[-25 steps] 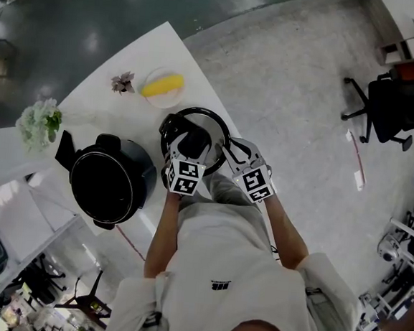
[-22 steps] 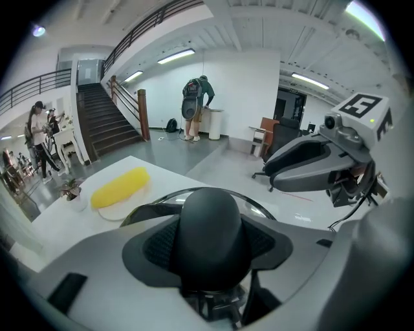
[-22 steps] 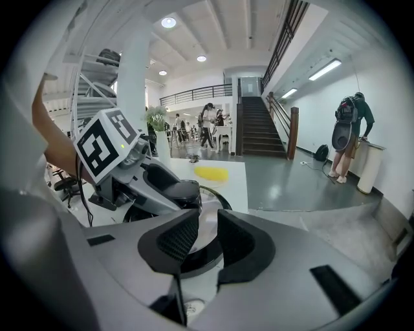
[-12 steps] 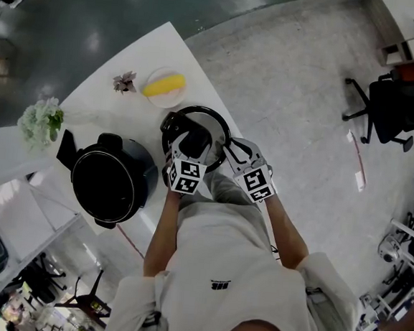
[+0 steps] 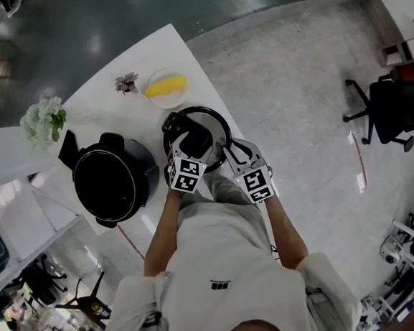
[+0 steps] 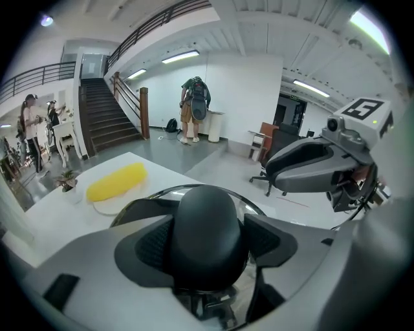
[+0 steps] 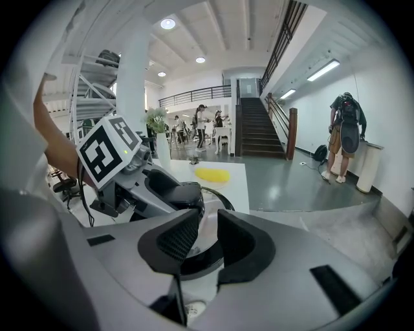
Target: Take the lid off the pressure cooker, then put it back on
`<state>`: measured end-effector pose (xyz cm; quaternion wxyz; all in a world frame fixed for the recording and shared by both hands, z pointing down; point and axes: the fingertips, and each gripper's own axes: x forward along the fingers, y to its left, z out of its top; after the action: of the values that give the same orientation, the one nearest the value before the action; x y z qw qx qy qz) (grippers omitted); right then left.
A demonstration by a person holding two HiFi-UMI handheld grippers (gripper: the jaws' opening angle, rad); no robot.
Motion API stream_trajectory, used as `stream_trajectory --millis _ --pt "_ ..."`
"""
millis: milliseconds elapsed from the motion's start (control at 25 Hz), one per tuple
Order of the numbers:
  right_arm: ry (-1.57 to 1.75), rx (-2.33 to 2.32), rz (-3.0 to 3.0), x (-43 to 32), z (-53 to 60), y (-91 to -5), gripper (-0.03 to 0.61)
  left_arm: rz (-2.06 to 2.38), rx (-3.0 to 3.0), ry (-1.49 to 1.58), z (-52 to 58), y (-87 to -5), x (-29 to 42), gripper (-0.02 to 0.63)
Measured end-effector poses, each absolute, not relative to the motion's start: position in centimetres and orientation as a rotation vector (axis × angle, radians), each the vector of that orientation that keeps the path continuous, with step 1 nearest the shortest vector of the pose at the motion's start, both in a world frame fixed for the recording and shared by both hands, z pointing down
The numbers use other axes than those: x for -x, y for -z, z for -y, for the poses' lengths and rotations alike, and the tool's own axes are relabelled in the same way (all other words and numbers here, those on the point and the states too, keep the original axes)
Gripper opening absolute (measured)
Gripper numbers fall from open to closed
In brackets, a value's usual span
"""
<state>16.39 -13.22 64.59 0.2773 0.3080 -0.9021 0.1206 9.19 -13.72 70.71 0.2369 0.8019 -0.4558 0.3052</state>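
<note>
I judged the first half of the job done: the lid (image 5: 213,115) lay flat on the white table (image 5: 156,52) in the middle of the head view, right at the table's near edge, while the cooker (image 5: 110,181) stood open and dark inside at the left of the frame, apart from the lid. So the step in hand was, as I read it, the start of putting the lid back. My left gripper (image 5: 192,144) had its jaws pressed against both sides of the lid's round black knob (image 6: 207,233), which filled the lower centre of the left gripper view, the pads hugging it left and right with the lid's rim (image 6: 255,205) curving behind. My right gripper (image 5: 229,154) sat just beside the lid on its right side; in the right gripper view (image 7: 206,236) its jaws stood a narrow gap apart and pinched nothing, with the dark rim (image 7: 223,199) and some bare table showing beyond and below them. The next move, I reckoned, called for a straight lift by the knob, a carry toward the left of the frame to above the cooker's mouth, and a level lowering so the rim seated all round.
</note>
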Motion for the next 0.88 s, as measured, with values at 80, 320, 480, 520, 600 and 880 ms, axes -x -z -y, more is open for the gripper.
stream_trajectory --millis 80,320,480,520,600,880 --pt "-0.329 -0.831 2.421 -16.5 13.1 -64.5 0.095 1.254 -2.198 -0.832 13.6 -70.4 -9.1 0.356" --pt "-0.334 -0.834 2.433 -16.7 12.6 -63.9 0.095 1.294 -2.216 -0.807 13.5 -68.2 -8.7 0.356" --pt "-0.321 -0.819 2.454 -16.4 12.1 -63.2 0.095 1.332 -2.237 -0.775 13.1 -65.9 -8.4 0.351" --pt "-0.316 -0.817 2.46 -16.3 12.0 -63.0 0.095 1.339 -2.247 -0.768 13.0 -65.4 -8.3 0.349" --pt "-0.305 -0.821 2.471 -16.0 11.8 -62.5 0.095 1.351 -2.276 -0.761 12.7 -64.3 -8.1 0.335" --pt "-0.285 -0.913 2.472 -15.7 10.6 -60.6 0.095 1.358 -2.379 -0.704 11.1 -60.0 -7.3 0.288"
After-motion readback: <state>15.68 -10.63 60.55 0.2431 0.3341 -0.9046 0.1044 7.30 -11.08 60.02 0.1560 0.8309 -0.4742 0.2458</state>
